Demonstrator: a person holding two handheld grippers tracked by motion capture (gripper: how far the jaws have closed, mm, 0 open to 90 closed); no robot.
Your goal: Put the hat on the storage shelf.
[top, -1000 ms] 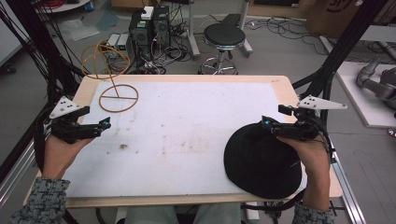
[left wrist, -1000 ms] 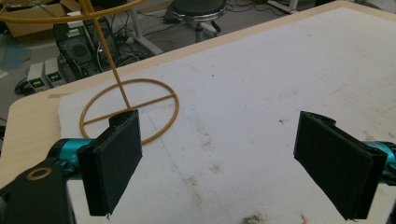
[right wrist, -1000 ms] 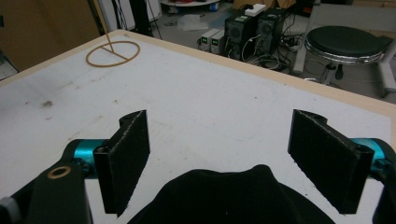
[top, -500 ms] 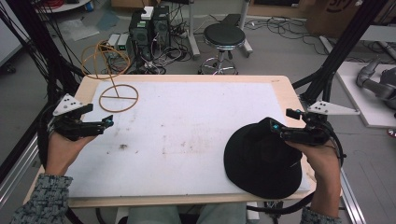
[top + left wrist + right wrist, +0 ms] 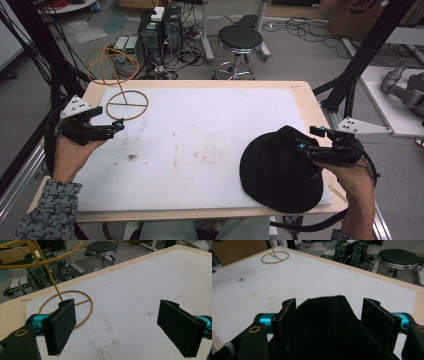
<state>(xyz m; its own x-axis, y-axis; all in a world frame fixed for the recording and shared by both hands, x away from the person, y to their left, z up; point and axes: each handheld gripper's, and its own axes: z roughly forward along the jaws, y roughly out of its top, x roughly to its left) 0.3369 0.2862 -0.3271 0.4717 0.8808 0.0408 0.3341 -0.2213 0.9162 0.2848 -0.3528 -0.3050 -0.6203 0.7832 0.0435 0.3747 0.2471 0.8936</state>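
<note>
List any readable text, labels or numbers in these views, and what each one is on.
None can be read.
Green digits glow on the grey bench power supplies on the floor: too blurred to read.
A cardboard box at the top right of the high view bears dark marks: cut off, unreadable.
The black fabric hat, the yellow wire hat stand and the white table mat carry no print.
</note>
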